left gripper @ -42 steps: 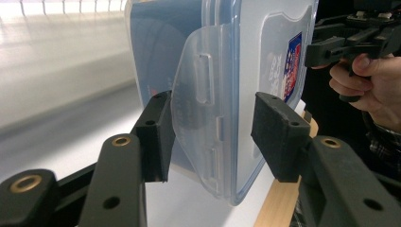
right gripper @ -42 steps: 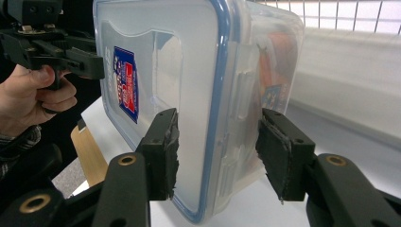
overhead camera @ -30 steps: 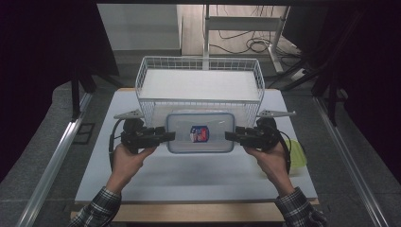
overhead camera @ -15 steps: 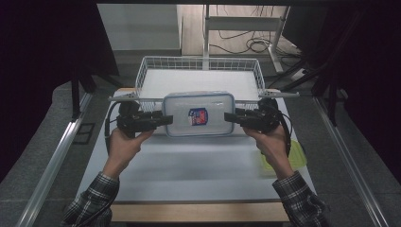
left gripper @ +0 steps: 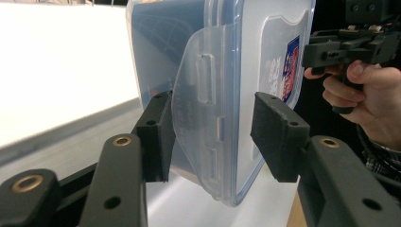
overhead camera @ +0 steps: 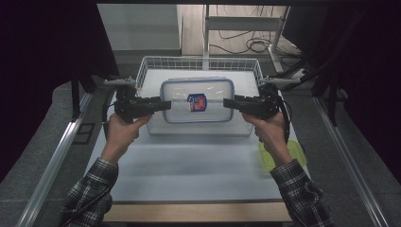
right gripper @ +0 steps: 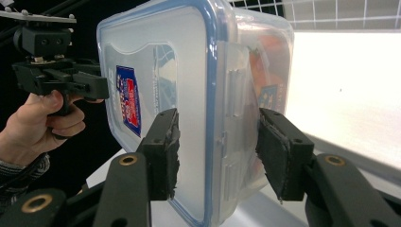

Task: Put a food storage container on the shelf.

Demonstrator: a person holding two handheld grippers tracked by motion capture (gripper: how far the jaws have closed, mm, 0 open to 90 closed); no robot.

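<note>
left gripper view shows the left claw (left gripper: 210, 137) with its jaws either side of the side latch flap of a clear lidded container (left gripper: 246, 75); one pad touches the flap, the other stands a little off, so it is more a loose bracket than a hard pinch. in the right gripper view the right claw (right gripper: 217, 151) straddles the opposite latch, both pads just beside the plastic, and i cannot tell if they press. so the left claw is partly spread around the container's end, and the right looks much the same.

from the high view, the container (overhead camera: 197, 100) now hangs between the two claws (overhead camera: 158, 105) (overhead camera: 231, 102) above the white wire basket (overhead camera: 146, 71) at the far side of the table (overhead camera: 189, 165), where half a second ago it was nearer, level with the basket's near rim, and a second ago lower on the table. a yellow-green lid or dish (overhead camera: 295, 153) lies near right. the carry has reached the basket, so lowering it in looks like the next step.
</note>
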